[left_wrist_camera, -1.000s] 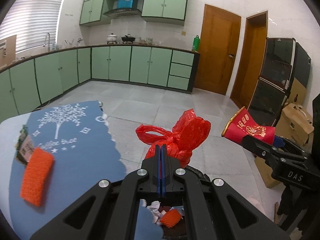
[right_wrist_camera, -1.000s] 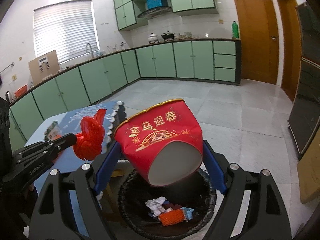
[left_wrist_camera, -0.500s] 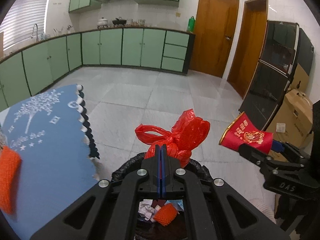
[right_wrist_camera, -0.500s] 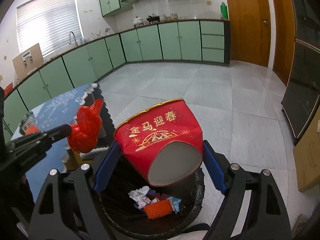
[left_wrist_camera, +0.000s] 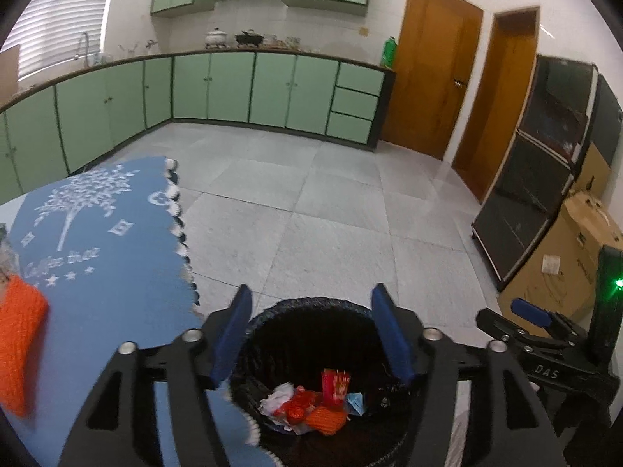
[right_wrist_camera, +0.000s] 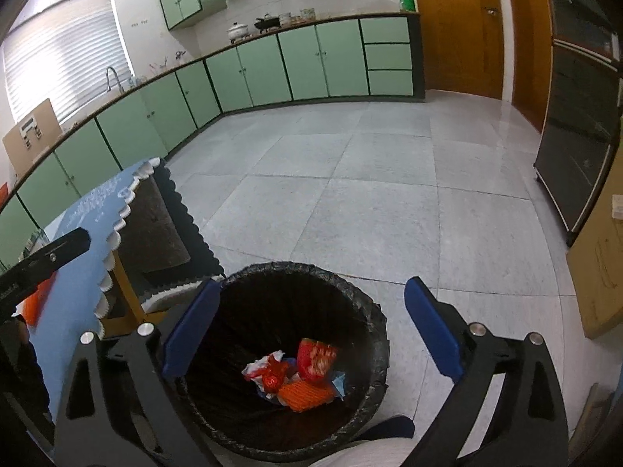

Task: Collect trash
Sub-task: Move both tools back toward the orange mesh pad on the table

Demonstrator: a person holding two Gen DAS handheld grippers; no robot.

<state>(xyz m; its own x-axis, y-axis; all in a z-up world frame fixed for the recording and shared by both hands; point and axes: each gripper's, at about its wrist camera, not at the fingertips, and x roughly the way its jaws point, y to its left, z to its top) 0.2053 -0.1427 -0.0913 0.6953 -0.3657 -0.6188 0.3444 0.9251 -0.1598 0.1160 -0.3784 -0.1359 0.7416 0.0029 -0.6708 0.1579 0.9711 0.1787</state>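
Observation:
A black-lined trash bin (left_wrist_camera: 311, 305) stands on the floor beside the table. Inside it lie a red paper cup (left_wrist_camera: 335, 385), a knotted red plastic bag (left_wrist_camera: 296, 408), an orange sponge (left_wrist_camera: 325, 420) and paper scraps. My left gripper (left_wrist_camera: 311, 334) hangs over the bin, its jaws opening with nothing between them. My right gripper (right_wrist_camera: 311, 330) hovers over the same bin (right_wrist_camera: 373, 311), jaws opening wide and empty. The red cup (right_wrist_camera: 315, 358) and red bag (right_wrist_camera: 272, 377) rest at the bottom. A second orange sponge (left_wrist_camera: 19, 346) lies on the blue tablecloth (left_wrist_camera: 97, 272).
The table with the scalloped blue cloth (right_wrist_camera: 78, 225) borders the bin on the left. Cardboard boxes (left_wrist_camera: 576, 257) and a black cabinet (left_wrist_camera: 545, 179) line the right wall. Grey tiled floor (right_wrist_camera: 370, 194) stretches to the green cabinets (left_wrist_camera: 233, 89). A person's pale trouser leg (right_wrist_camera: 370, 451) is just behind the bin.
Both grippers went from shut to open. The red bag left the left jaws and the red cup left the right jaws; both now lie in the bin. Both hands sank toward it.

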